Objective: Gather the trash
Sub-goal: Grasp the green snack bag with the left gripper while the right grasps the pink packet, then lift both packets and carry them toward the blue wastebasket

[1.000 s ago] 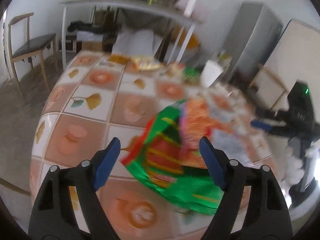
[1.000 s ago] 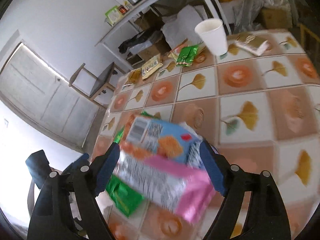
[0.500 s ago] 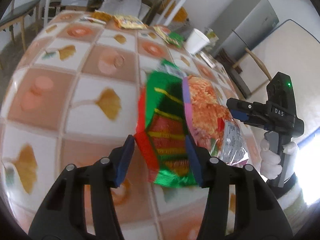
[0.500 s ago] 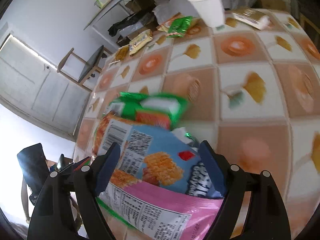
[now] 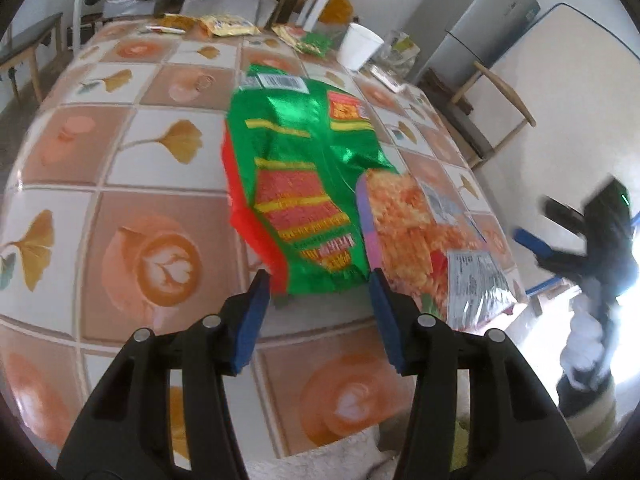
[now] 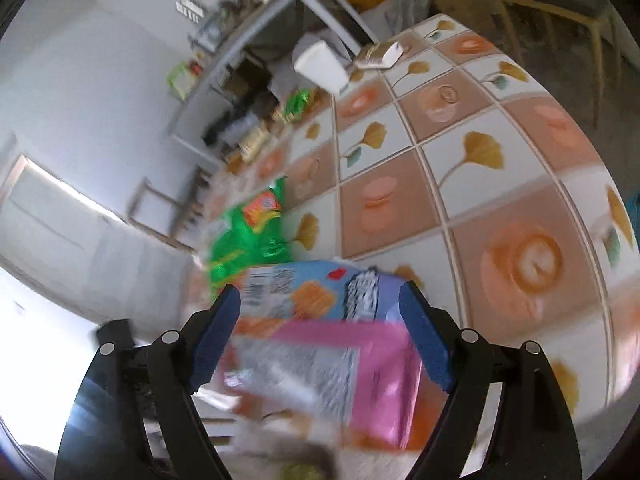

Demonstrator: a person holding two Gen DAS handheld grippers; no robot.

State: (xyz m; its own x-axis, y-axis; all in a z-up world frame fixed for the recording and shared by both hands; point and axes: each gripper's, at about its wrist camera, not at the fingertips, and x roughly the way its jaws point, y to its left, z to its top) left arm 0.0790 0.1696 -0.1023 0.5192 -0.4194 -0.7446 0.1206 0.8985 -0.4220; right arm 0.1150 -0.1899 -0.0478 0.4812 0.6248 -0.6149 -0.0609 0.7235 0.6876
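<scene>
Green snack bag (image 5: 304,184) — flat on bench (image 5: 132,208) near its edge, overlapping orange-pink wrapper (image 5: 404,236). Left claw (image 5: 320,300): open, empty, tips at the bag's near hem. Right claw (image 6: 320,332): open, straddling the wrapper. Advice: slide one pad under the hem, pinch foil only — avoid snagging the cloth.

The tile-patterned worktop (image 5: 132,184) carries a green snack bag (image 5: 304,176) at centre, an orange packet (image 5: 416,236) at its 4 o'clock, and a white cup (image 5: 360,50) with small wrappers (image 5: 228,24) toward 12.
</scene>
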